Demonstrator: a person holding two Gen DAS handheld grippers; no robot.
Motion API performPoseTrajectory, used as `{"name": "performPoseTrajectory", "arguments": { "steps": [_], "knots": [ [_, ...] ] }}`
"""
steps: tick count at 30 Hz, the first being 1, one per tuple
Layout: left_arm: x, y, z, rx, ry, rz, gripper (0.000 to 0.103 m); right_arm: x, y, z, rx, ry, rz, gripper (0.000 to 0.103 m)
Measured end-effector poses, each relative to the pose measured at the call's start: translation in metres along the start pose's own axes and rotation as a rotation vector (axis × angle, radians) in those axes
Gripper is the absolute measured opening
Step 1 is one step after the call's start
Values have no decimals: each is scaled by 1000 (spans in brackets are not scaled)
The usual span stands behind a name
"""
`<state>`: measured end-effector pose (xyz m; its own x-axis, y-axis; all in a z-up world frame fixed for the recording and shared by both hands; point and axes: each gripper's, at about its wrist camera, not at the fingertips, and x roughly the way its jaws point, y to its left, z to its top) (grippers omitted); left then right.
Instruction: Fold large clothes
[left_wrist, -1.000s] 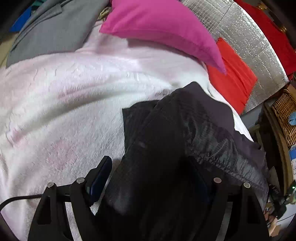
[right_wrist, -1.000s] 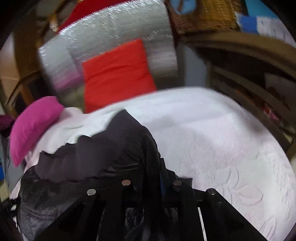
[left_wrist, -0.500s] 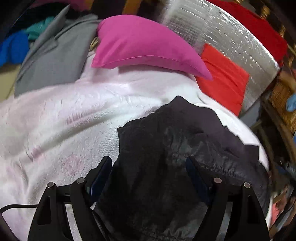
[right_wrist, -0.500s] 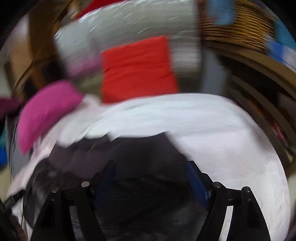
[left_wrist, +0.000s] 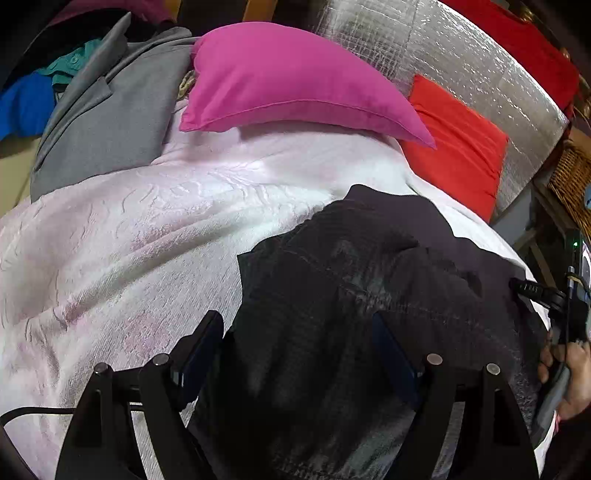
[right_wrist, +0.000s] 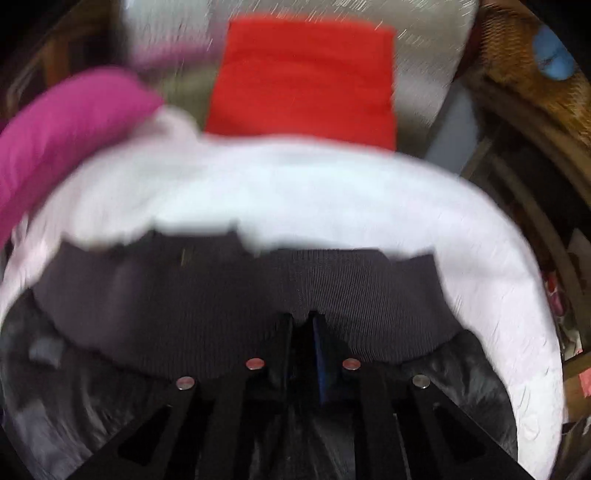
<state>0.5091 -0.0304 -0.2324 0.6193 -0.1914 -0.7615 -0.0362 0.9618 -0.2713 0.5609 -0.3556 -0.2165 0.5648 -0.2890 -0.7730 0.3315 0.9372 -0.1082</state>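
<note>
A black jacket (left_wrist: 369, 295) lies folded on the pale pink bedspread (left_wrist: 129, 240). My left gripper (left_wrist: 299, 343) is open and hovers just above the jacket's near left part, one finger over the bedspread and one over the jacket. In the blurred right wrist view the jacket's dark ribbed hem (right_wrist: 258, 291) spreads across the bedspread (right_wrist: 332, 192). My right gripper (right_wrist: 301, 325) has its jaws nearly together at that hem; whether cloth sits between them is unclear. The right gripper's body and hand show at the left wrist view's right edge (left_wrist: 565, 317).
A magenta pillow (left_wrist: 288, 81) and a red cushion (left_wrist: 454, 147) lie at the bed's head against a silver foil panel (left_wrist: 461, 59). A grey garment (left_wrist: 110, 122) and more clothes lie far left. A wicker basket (left_wrist: 572, 184) stands right.
My left gripper let go of the jacket and opened; the jacket now lies flat. My right gripper opened half a second ago, then closed near the hem, moving fast.
</note>
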Motion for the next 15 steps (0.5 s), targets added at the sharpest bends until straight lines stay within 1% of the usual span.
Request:
{"name": "performPoseTrajectory", "arguments": {
  "steps": [1, 3, 4, 6, 8, 9, 10, 15],
  "knots": [
    [-1, -1, 0, 2, 1, -2, 82, 4, -2, 1, 17, -4, -6, 4],
    [1, -3, -1, 14, 4, 4, 82, 23, -4, -3, 23, 66, 0, 4],
    [2, -3, -1, 19, 6, 12, 82, 25, -3, -5, 8, 55, -9, 4],
    [6, -3, 0, 20, 19, 16, 82, 21, -6, -4, 21, 38, 11, 4],
    [7, -3, 0, 17, 33, 15, 82, 12, -17, 0, 90, 31, 82, 5],
    [6, -3, 0, 16, 37, 15, 82, 5, -26, 0, 127, 31, 132, 5],
    [6, -3, 1, 15, 37, 14, 82, 4, -27, 2, 151, 28, 163, 6],
    [-7, 0, 3, -7, 26, -9, 82, -49, -61, -15, 236, -24, 264, 8]
  ]
}}
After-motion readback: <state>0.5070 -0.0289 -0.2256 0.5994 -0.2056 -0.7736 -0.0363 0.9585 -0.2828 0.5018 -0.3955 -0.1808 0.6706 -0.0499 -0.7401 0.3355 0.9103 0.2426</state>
